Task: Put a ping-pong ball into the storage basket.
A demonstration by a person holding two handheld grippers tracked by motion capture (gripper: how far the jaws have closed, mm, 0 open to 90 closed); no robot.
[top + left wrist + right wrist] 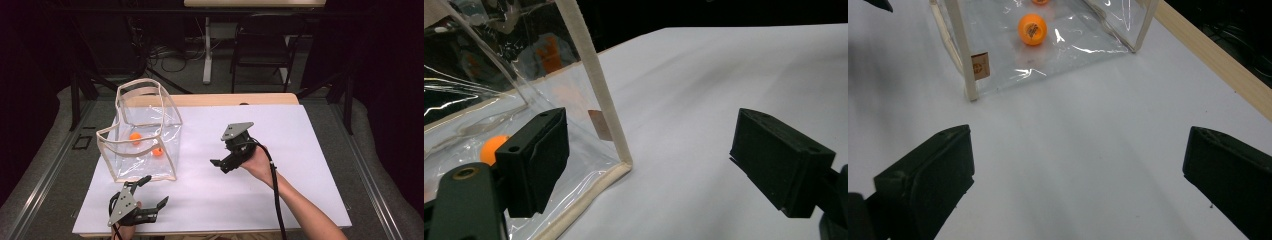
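Plainly, the clear bag (pixel 142 132) is standing upright near the surface's (pixel 280 200) left edge, two orange balls (pixel 1032 29) lying loose inside. The left gripper (pixel 148 192) is hovering just beside its near corner, jaws gaping and holding nothing; the right gripper (pixel 223 162) is waiting mid-surface, jaws likewise wide and empty. The bag is looking light, floppy and slick in its panels, so the stiffer cream binding (pixel 596 80) along an edge is probably offering the surest hold.

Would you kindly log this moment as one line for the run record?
left gripper: open, beside clear bag | right gripper: open, empty, facing bag | two orange balls inside bag | white table
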